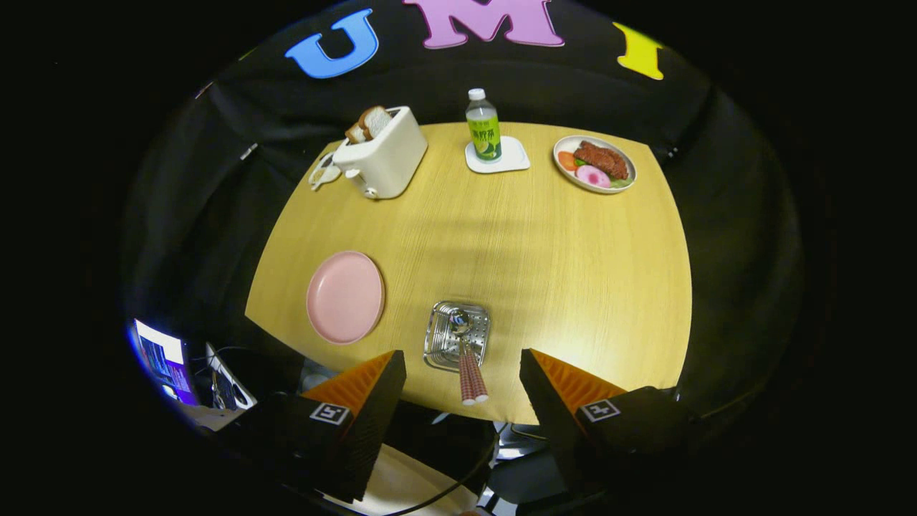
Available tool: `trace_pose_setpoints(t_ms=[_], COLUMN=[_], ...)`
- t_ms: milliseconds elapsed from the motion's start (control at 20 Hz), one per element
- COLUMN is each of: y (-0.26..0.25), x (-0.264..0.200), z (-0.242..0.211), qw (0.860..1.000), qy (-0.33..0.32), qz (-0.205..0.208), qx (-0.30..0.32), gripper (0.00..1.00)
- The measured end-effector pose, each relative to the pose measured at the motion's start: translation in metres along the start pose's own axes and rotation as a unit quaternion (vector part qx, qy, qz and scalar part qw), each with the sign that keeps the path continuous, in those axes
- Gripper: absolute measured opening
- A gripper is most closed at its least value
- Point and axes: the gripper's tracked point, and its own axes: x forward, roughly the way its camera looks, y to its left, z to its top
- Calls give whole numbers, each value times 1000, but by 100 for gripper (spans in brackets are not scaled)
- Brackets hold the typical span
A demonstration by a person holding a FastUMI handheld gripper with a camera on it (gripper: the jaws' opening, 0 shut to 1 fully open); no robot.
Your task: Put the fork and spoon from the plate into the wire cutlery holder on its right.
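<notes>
A pink plate lies bare on the wooden table, off to the left beyond my fingers. To its right stands the wire cutlery holder, seen from above. Two pieces of cutlery with striped handles stand in it, handles pointing toward me, and a shiny spoon bowl shows inside the wire. My gripper hangs high over the near table edge, open, its fingers wide apart on either side of the handles with nothing between them touching.
At the table's far side stand a white toaster with bread slices, a green-labelled bottle on a white coaster, and a plate of food. A lit screen sits below the table's left side. Cables run under my fingers.
</notes>
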Motion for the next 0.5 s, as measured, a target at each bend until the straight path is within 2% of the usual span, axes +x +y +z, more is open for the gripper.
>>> trace_pose_setpoints(t_ms=[250, 350, 500], y=[3, 1, 6], x=[-41, -65, -103], z=[12, 30, 60], qw=[991, 978, 949], qy=[-131, -200, -305], qz=[-35, -55, -82], qx=[3, 0, -8], gripper=[100, 100, 99])
